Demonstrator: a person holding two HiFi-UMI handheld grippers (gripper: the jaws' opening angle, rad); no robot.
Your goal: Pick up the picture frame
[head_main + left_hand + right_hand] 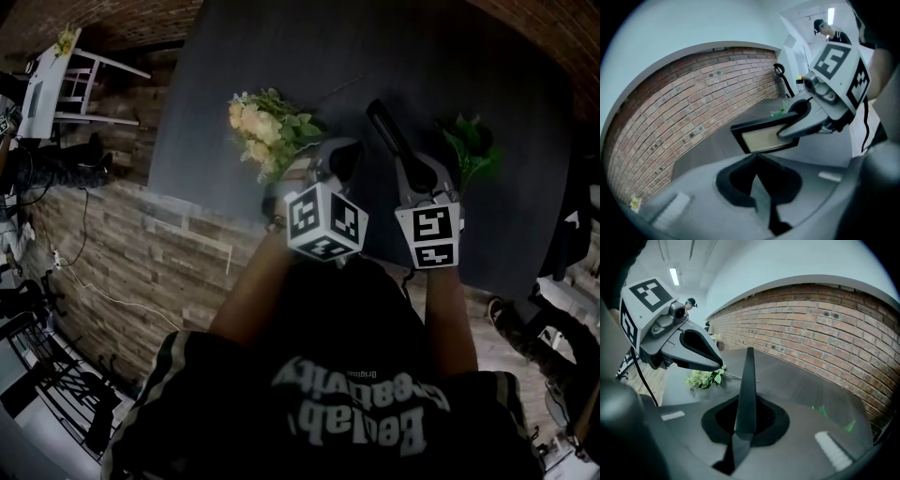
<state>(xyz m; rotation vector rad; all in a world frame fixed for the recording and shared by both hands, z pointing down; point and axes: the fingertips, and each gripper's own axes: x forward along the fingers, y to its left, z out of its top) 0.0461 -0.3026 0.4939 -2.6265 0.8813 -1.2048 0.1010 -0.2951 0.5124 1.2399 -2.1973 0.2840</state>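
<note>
The picture frame (386, 129) is black with a pale inner panel (761, 138). It hangs above the dark grey table (281, 56). My right gripper (405, 164) is shut on its edge. In the right gripper view the frame (748, 385) stands edge-on, rising straight out of the jaws. From the left gripper view I see the right gripper (783, 132) clamping the frame's right side. My left gripper (349, 150) hovers just left of the frame, jaws together and empty, with its tip (717, 365) close to the frame but apart from it.
A bouquet of pale yellow flowers (262, 131) lies on the table left of the grippers. A green leafy sprig (473, 145) lies to the right. A brick wall (825, 333) runs behind the table. A white stand (66, 84) is at the far left, and a person (825, 30) is far off.
</note>
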